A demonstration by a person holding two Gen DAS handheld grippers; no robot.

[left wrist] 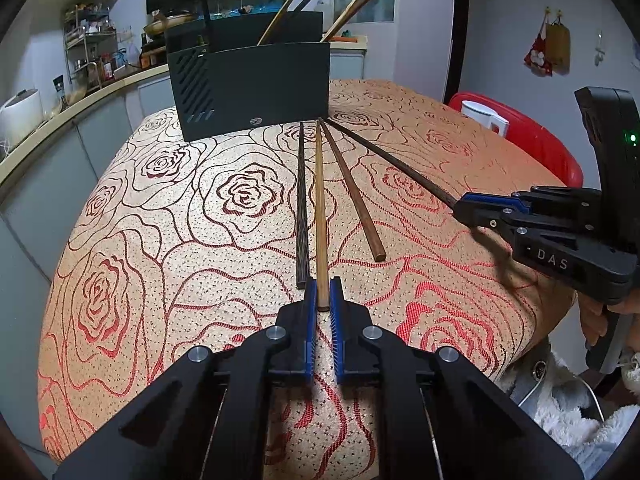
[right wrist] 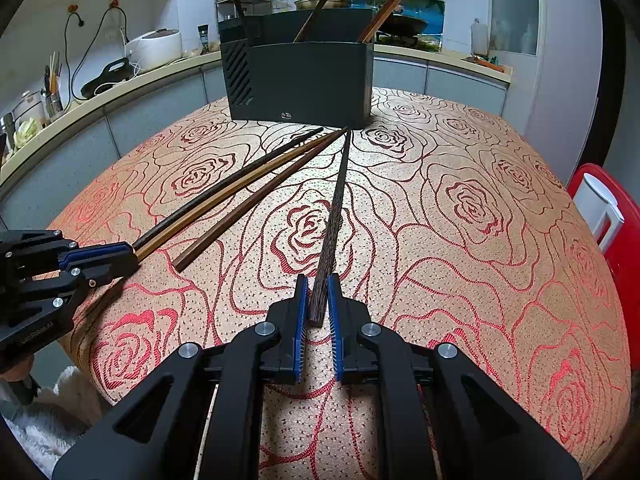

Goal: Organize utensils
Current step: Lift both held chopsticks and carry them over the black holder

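Left hand-held gripper (left wrist: 323,294) clamped on light chopstick (left wrist: 319,208); right hand-held gripper (right wrist: 318,298) clamped on dark speckled chopstick (right wrist: 334,216). Black holder (left wrist: 256,88) at twelve o'clock on worktop (left wrist: 160,208).

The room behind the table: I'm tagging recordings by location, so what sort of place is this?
Most likely a home kitchen. A counter runs along the wall with a white rice cooker on it, a wok sits further along, and a metal rack holds jars and bottles.
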